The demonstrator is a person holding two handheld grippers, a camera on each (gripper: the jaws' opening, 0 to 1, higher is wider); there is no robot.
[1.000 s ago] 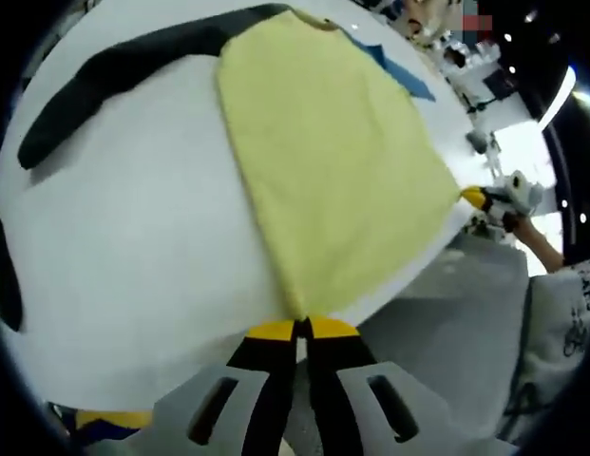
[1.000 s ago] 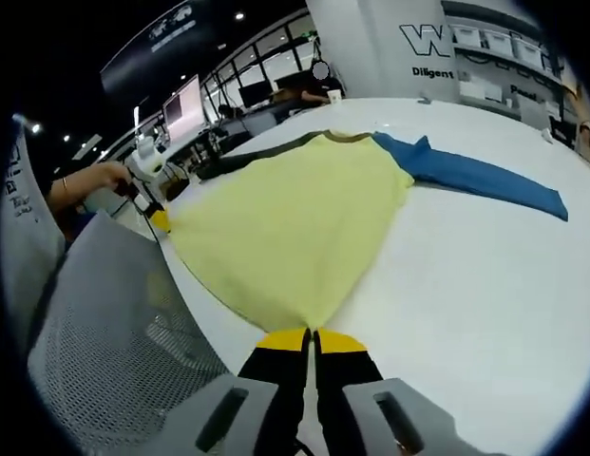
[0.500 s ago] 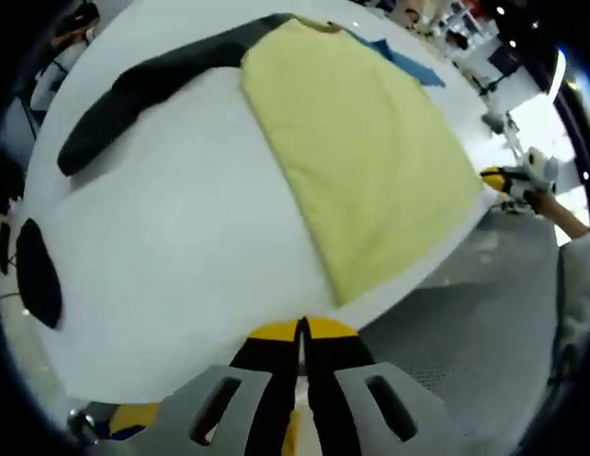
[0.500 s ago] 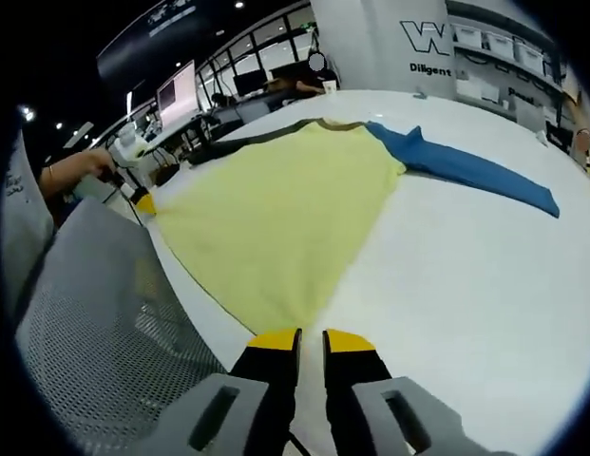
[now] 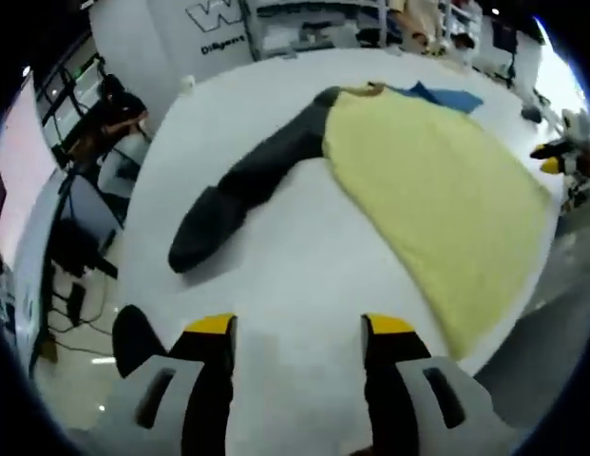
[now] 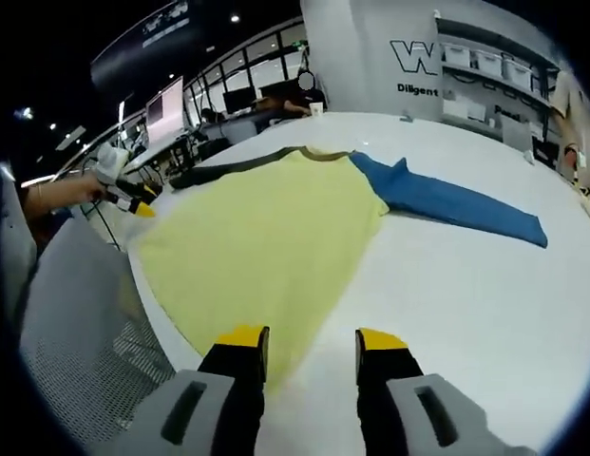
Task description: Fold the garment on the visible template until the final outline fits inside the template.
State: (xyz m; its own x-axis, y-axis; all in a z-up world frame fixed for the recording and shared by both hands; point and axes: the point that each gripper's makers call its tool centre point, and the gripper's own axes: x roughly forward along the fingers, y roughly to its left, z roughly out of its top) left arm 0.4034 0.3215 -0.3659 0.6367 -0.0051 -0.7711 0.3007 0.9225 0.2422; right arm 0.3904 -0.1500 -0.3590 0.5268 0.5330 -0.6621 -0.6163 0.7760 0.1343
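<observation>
A yellow garment [image 5: 437,199] lies flat on the white table [image 5: 275,275], its hem along the near edge. One sleeve is dark grey [image 5: 247,190] and stretches left; the other is blue [image 6: 447,201] and reaches right. My left gripper [image 5: 299,328] stands open above bare table, left of the hem. In the right gripper view my right gripper [image 6: 312,340] is open over the garment [image 6: 256,247], at its hem corner. The right gripper [image 5: 561,157] also appears far right in the left gripper view; the left gripper [image 6: 123,198], held by a hand, appears at left in the right gripper view.
A grey mesh chair [image 6: 76,323] stands by the table's near edge. A dark oval mark [image 5: 133,334] sits on the table near my left jaw. Desks, monitors [image 6: 166,104] and shelves fill the room behind.
Both grippers have opened and let go of the garment's hem corners. The left view has swung left, away from the hem; the right one has lifted slightly.
</observation>
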